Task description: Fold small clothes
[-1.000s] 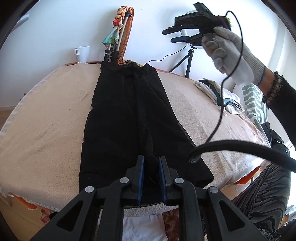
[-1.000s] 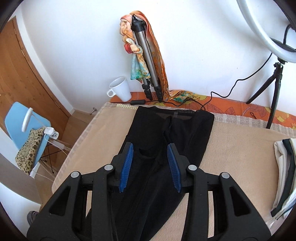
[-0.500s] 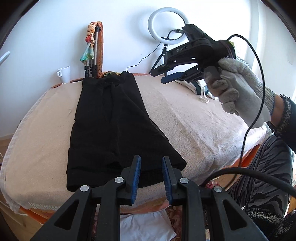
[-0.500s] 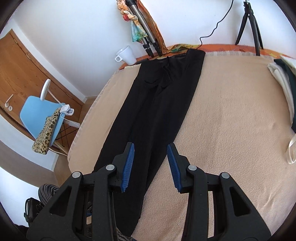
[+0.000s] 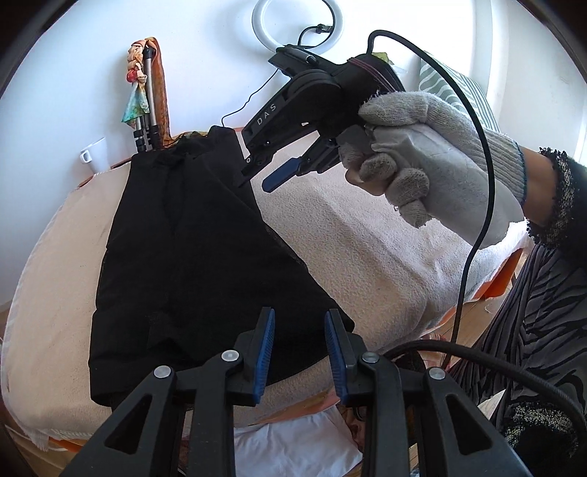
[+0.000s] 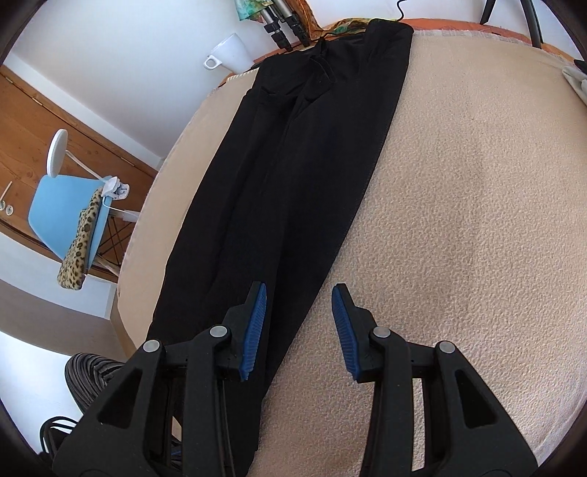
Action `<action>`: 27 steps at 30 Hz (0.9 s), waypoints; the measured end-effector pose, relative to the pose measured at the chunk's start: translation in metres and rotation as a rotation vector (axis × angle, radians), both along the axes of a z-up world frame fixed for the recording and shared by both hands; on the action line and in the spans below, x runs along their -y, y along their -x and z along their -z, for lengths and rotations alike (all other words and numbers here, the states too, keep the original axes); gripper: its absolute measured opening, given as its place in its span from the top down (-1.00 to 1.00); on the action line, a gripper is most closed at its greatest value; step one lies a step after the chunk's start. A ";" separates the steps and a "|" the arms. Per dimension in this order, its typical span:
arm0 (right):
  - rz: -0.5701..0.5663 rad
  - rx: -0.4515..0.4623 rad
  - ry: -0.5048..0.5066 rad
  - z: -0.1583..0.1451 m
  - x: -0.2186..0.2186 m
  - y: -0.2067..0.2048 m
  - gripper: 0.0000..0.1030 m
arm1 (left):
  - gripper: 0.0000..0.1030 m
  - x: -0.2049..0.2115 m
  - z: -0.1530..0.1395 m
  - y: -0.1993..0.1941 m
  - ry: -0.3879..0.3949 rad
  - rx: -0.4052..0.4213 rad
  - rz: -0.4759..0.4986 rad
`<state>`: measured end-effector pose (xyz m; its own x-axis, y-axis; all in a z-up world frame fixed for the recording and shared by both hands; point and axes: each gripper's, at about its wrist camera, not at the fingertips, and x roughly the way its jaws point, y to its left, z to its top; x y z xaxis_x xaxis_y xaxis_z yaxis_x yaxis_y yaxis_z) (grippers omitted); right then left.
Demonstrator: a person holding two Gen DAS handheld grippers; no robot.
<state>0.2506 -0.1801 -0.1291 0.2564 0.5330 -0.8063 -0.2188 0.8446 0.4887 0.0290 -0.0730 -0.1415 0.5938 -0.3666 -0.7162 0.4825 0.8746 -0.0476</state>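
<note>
Black trousers (image 5: 190, 257) lie lengthwise on the beige towel-covered table (image 5: 367, 249), waistband at the far end. My left gripper (image 5: 298, 319) hovers over the near hem at its right corner. Its jaws are opening and nothing sits between the blue pads. My right gripper (image 6: 298, 293) is open and points down at the right edge of the trousers (image 6: 293, 165), above the cloth, with its left finger over the fabric and its right finger over the towel. The left wrist view shows the same right gripper (image 5: 255, 183) in a gloved hand (image 5: 422, 154), near the waist end.
A white mug (image 6: 231, 53), a tripod draped with a colourful scarf (image 5: 145, 91) and a ring light (image 5: 297, 22) stand by the far wall. Folded clothes (image 6: 576, 79) lie at the table's right. A blue chair (image 6: 69, 209) stands to the left. A black cable (image 5: 477, 220) hangs near.
My left gripper let go of the trouser hem, widened its jaws and shifted toward the hem's right corner. My right gripper came down from high up to just above the trousers' right edge.
</note>
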 end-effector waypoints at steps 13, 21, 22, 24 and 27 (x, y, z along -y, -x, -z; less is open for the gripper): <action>-0.067 0.014 0.039 0.007 -0.017 0.002 0.85 | 1.00 -0.007 0.000 -0.006 0.035 0.000 -0.019; -0.019 0.021 -0.018 -0.005 0.011 -0.002 0.94 | 0.95 -0.024 -0.019 0.008 0.089 0.012 -0.026; -0.018 0.026 -0.018 -0.006 0.012 -0.002 0.95 | 0.82 -0.029 -0.023 0.009 0.088 0.027 -0.037; -0.019 0.029 -0.006 -0.005 0.010 0.000 0.94 | 0.58 -0.038 -0.030 0.008 0.056 0.082 -0.092; -0.022 0.009 -0.007 0.002 0.007 -0.001 0.94 | 0.42 -0.051 -0.026 -0.009 0.043 0.055 -0.159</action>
